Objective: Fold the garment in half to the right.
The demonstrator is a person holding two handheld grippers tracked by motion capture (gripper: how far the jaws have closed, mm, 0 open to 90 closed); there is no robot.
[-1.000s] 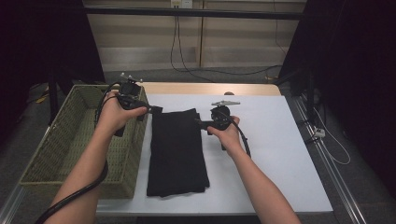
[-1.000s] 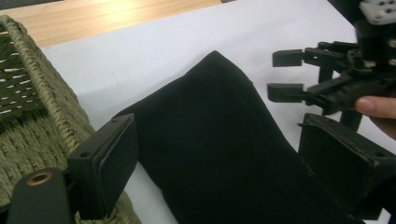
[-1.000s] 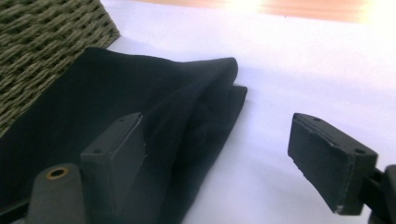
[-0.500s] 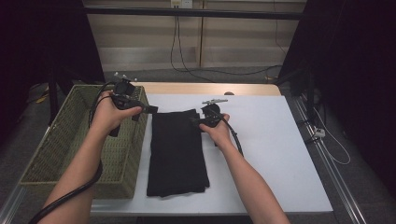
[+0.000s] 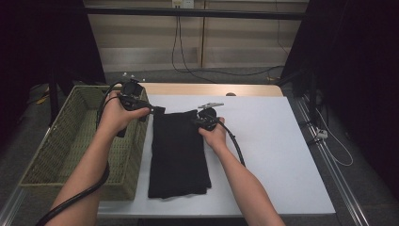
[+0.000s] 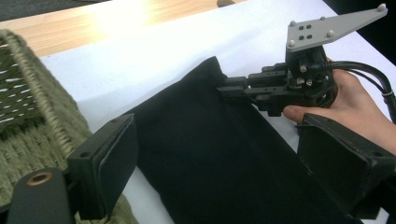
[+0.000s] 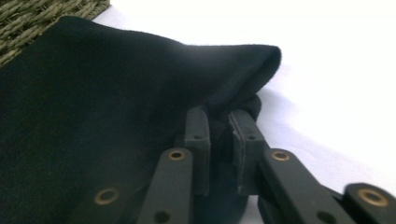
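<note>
- High view: a folded black cloth [image 5: 178, 153] is seen lying flat on the white table [image 5: 273, 155], just beside the woven basket [image 5: 70, 146]. The right gripper [image 5: 201, 120] is set at the cloth's far right corner, and the left gripper [image 5: 157, 110] is held at its far left corner, by the basket's rim. The pick-up is judged to be barely begun: one corner is taken, and the lift and any placing are left to do.
- Left gripper view: the left gripper's jaws are held wide apart, with the black cloth [image 6: 219, 158] lying between and below them, untouched by the pads. The right gripper [image 6: 233, 88] is seen across the cloth, its jaws on the far hem.
- Right gripper view: the right gripper [image 7: 219, 137] has just been closing, and its jaws are now drawn narrow onto a raised fold of the cloth's edge [image 7: 243, 70], which is pinched between the pads.
</note>
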